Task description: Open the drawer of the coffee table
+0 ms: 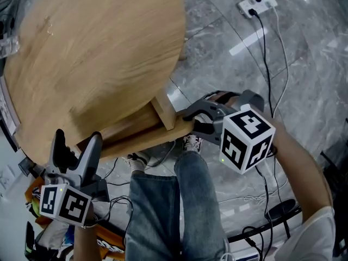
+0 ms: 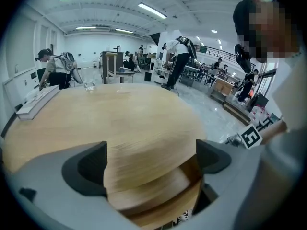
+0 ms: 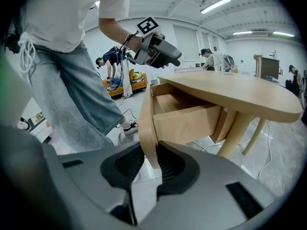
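Observation:
The round wooden coffee table (image 1: pixel 98 53) fills the upper left of the head view. Its drawer (image 3: pixel 192 121) stands pulled out from under the top. My right gripper (image 1: pixel 187 117) is shut on the lower edge of the drawer front panel (image 3: pixel 147 114), which runs up between the dark pads (image 3: pixel 172 164). My left gripper (image 1: pixel 76 145) is at the table's near rim, jaws wide open, with the edge of the table top (image 2: pixel 144 176) between them. Whether its pads touch the wood I cannot tell. The right gripper view also shows the left gripper (image 3: pixel 156 49) above the drawer.
The person's jeans leg (image 1: pixel 179 200) and shoe (image 1: pixel 191 142) stand close to the open drawer. A power strip (image 1: pixel 256 3) and cables lie on the grey floor. Table legs (image 3: pixel 235 133) slant down behind the drawer. A white box (image 2: pixel 36 102) and a glass (image 2: pixel 88 84) sit on the far side of the top.

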A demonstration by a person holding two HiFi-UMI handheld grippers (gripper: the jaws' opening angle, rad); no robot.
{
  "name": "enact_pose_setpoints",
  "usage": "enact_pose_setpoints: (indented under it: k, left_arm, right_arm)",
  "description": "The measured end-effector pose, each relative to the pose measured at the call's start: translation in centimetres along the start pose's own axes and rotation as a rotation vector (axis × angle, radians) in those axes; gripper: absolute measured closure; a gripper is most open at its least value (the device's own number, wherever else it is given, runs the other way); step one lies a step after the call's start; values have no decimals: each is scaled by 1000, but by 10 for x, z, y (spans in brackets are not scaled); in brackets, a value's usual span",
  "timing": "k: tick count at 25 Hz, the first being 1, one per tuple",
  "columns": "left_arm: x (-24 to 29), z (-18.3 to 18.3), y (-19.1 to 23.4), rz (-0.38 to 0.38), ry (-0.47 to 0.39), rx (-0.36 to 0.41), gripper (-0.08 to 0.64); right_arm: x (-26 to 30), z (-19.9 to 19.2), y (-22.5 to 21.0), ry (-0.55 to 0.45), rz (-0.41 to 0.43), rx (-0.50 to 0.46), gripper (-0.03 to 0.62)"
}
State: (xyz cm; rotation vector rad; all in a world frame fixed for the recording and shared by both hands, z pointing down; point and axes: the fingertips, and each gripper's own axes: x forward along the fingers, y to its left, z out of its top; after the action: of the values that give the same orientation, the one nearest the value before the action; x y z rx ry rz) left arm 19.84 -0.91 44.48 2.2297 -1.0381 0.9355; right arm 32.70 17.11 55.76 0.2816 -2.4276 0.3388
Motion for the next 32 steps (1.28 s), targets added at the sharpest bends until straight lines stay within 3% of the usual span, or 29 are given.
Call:
enact_pose_setpoints:
  k: [19,32]
  left_arm:
    - [-11,-15,-1,7,23,1,-15]
    - [-19,-22,-5,16,26,19,-15]
  right_arm:
    - [3,-10,33,10,21,54,505]
    - [4,-18,58,28,46,25,506]
